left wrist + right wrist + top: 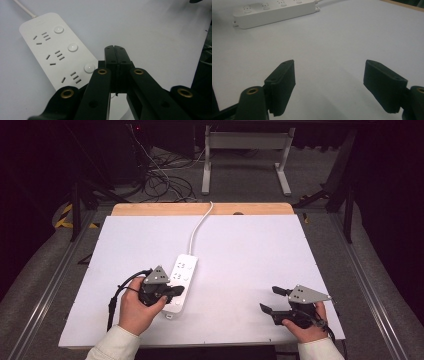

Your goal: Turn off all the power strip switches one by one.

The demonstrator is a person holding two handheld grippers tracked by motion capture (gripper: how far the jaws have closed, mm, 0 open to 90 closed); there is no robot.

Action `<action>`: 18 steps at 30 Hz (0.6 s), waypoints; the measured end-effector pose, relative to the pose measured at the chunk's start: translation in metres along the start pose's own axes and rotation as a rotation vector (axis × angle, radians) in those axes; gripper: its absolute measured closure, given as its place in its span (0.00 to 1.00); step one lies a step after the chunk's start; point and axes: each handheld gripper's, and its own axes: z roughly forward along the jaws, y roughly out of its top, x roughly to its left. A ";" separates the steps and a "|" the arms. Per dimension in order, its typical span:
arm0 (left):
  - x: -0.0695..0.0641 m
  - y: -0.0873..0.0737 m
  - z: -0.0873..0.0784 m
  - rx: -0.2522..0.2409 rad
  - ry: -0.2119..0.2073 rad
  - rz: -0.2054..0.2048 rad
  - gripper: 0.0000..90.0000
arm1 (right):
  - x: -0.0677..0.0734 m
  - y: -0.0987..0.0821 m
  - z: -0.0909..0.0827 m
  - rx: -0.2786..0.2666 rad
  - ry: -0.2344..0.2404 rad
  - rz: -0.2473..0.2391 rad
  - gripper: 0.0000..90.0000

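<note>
On the white worktop (240,255), the left tongs (176,290), pressed together on nothing, hover over the power strip (181,277), whose long axis runs twelve to six, while the right tongs (274,300) wait wide at three o'clock, well apart.

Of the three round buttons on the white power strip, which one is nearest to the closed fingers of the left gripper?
The third button, farthest from the strip's cord end, lies just beside the closed fingers; the other two sit farther up the power strip.
</note>
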 end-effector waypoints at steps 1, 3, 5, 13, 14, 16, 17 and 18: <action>0.000 0.000 0.001 0.004 -0.001 0.000 1.00 | 0.000 0.000 0.000 -0.001 0.000 0.000 0.29; 0.001 0.000 0.003 0.013 0.012 0.004 1.00 | 0.000 0.000 -0.001 -0.003 -0.002 0.001 0.29; 0.001 0.000 0.005 0.009 0.008 -0.003 1.00 | 0.000 0.000 -0.001 -0.005 -0.003 0.001 0.29; 0.013 0.004 0.019 0.019 0.023 -0.022 1.00 | 0.000 0.000 0.000 -0.001 0.000 0.001 0.29; 0.014 0.004 0.022 0.021 0.023 -0.023 1.00 | 0.000 0.000 0.000 -0.001 -0.001 0.001 0.29; 0.016 0.005 0.026 0.028 0.021 -0.029 1.00 | 0.000 0.000 -0.001 -0.001 0.000 0.003 0.29; 0.017 0.005 0.027 0.027 0.027 -0.029 1.00 | 0.000 0.000 -0.001 -0.001 0.000 0.003 0.29; 0.017 0.005 0.028 0.034 0.031 -0.030 1.00 | 0.000 0.000 -0.001 0.000 0.000 0.002 0.29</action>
